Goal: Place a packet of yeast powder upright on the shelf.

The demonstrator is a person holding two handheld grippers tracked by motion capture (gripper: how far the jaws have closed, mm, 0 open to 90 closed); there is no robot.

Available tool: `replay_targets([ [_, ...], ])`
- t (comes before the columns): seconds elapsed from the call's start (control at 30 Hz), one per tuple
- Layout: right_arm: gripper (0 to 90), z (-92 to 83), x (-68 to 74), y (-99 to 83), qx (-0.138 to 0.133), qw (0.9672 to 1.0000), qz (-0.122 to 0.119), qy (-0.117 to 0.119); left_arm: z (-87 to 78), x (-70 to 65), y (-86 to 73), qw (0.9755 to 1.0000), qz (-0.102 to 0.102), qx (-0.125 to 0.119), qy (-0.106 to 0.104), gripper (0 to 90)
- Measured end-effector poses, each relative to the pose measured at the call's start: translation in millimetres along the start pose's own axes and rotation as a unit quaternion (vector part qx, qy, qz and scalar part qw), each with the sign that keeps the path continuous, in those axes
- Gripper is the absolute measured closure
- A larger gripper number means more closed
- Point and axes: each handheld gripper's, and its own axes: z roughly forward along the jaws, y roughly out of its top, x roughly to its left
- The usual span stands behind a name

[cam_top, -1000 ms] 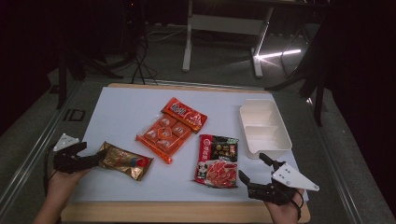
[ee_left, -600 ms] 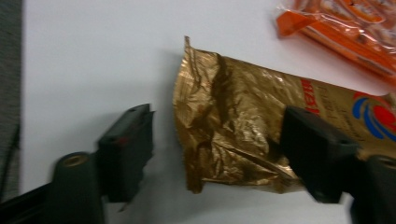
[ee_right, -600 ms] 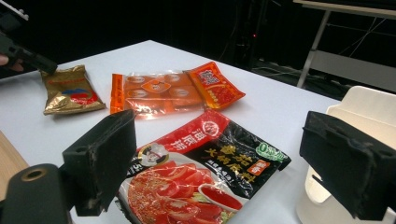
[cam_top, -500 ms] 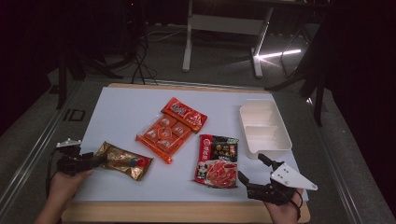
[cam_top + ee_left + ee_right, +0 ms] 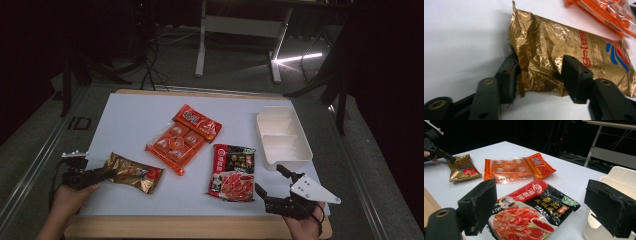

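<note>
Left gripper view puts us right at the left gripper (image 5: 537, 75), whose jaws have just been closing and now pinch the crumpled near end of the gold foil packet (image 5: 574, 52), which lies flat on the white table (image 5: 461, 32) and stretches away from the fingertips. Beyond it sits the orange snack pack (image 5: 182, 137). Over on the other side, the right gripper (image 5: 544, 210) hovers with jaws wide apart, the red hotpot packet (image 5: 529, 212) lying just ahead of them and the white tray (image 5: 621, 177) beside one finger.

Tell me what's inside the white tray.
The white tray has two compartments, and both look bare in the high view. In the right gripper view its near wall hides the floor, so I can't confirm from there.
</note>
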Motion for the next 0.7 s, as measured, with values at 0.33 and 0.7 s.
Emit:
replay_targets([
  [0.33, 10.9, 0.3, 0.8, 0.3, 0.001, 1.0000, -0.002, 0.001, 1.8, -7.7, 1.1, 0.9987, 0.033, 0.016, 0.036, 86.1],
  [0.7, 12.7, -1.5, -1.8, 0.3, -0.008, 0.9999, 0.007, -0.006, -23.3, -27.1, 12.4, 0.9977, 0.050, -0.041, 0.020, 89.3],
])
